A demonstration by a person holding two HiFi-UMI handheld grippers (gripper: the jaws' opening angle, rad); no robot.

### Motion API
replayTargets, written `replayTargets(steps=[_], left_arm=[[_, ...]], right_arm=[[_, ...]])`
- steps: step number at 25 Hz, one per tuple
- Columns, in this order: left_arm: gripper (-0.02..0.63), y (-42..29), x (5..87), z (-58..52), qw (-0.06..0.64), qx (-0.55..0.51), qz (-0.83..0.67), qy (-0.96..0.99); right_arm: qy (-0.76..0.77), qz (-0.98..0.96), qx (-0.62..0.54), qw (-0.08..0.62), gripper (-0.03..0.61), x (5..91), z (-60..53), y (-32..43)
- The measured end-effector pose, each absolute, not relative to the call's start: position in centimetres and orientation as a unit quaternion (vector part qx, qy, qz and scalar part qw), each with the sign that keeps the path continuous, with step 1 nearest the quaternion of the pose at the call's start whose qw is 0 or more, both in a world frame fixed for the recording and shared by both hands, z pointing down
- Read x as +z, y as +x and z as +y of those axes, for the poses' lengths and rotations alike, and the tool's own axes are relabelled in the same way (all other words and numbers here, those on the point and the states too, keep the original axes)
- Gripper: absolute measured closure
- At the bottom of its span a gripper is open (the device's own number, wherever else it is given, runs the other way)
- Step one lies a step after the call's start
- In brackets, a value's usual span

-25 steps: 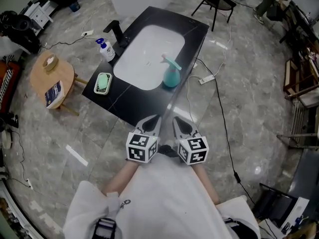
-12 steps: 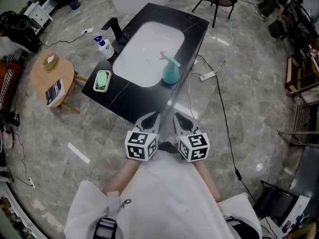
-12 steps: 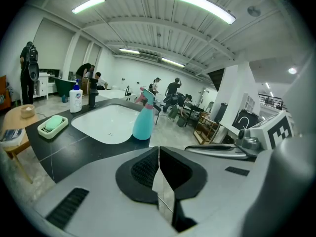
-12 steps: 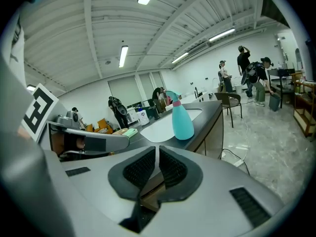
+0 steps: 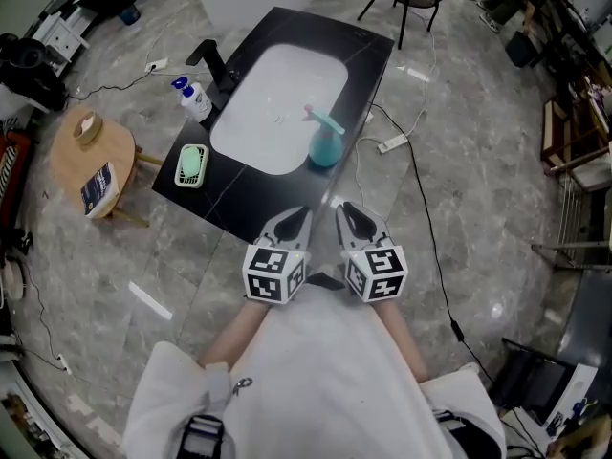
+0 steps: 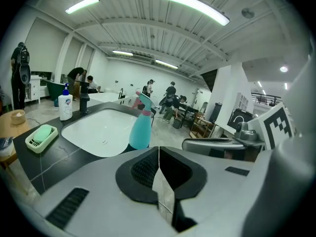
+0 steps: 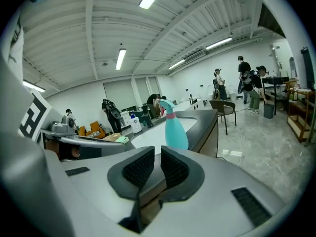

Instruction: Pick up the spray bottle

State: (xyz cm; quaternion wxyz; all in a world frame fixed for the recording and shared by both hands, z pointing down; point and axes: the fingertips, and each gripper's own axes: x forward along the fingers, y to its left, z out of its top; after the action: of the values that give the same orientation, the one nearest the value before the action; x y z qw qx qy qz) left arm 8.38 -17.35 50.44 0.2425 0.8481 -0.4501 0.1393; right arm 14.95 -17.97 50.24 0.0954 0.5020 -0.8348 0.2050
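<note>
The left gripper (image 5: 292,220) sits just below the middle of the head view, jaws clenched together with nothing between them; the left gripper view shows its black pads (image 6: 146,169) meeting along a thin seam. The right gripper (image 5: 352,216) lies just beside it to the right, also clenched and empty, and in the right gripper view its ribbed pads (image 7: 174,169) stand nearly against each other. Both point up the frame toward the near edge of the black table (image 5: 251,202), and neither touches anything on it.

The spray bottle (image 5: 324,145) stands upright on the table above the grippers, at the right-hand rim of the white sink basin (image 5: 273,103), well apart from both grippers. It has a teal body, a pink collar and a teal trigger head. The left gripper view has it right of the basin, above the jaws (image 6: 140,127); the right gripper view has it just above the jaw tips at the centre (image 7: 175,127).

Left of the basin, a green soap dish (image 5: 192,164) lies on the table. Further up the frame stand a white pump bottle (image 5: 195,99) and a black faucet (image 5: 212,61). At the left of the frame a round wooden stand (image 5: 105,151) carries a tape roll (image 5: 87,126). On the marble floor to the right of the table lie a white power strip (image 5: 392,143) and a dark cable (image 5: 429,228).
</note>
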Motion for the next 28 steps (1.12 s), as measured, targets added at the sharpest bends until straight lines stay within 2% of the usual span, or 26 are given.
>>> replayTargets(steps=[5, 6, 8, 20, 28], left_arm=[[0.586, 7.2, 50.4, -19.5, 0.250, 0.134, -0.450, 0.847], [0.586, 7.1, 50.4, -19.9, 0.252, 0.134, -0.449, 0.847], [0.586, 7.0, 50.5, -20.6, 0.254, 0.136, -0.445, 0.848], [0.586, 5.2, 51.8, -24.1, 0.277, 0.145, -0.444, 0.840], [0.586, 4.2, 52.4, -26.0, 0.284, 0.148, -0.447, 0.835]], right_arm=[[0.513, -0.830, 0.198, 0.096, 0.545, 49.7, -20.2, 14.6], [0.512, -0.830, 0.200, 0.096, 0.531, 49.6, -20.6, 14.5], [0.507, -0.832, 0.203, 0.095, 0.462, 49.5, -21.5, 14.1], [0.517, -0.829, 0.192, 0.097, 0.332, 49.8, -27.4, 13.3], [0.520, -0.828, 0.181, 0.107, 0.310, 50.2, -30.7, 12.8]])
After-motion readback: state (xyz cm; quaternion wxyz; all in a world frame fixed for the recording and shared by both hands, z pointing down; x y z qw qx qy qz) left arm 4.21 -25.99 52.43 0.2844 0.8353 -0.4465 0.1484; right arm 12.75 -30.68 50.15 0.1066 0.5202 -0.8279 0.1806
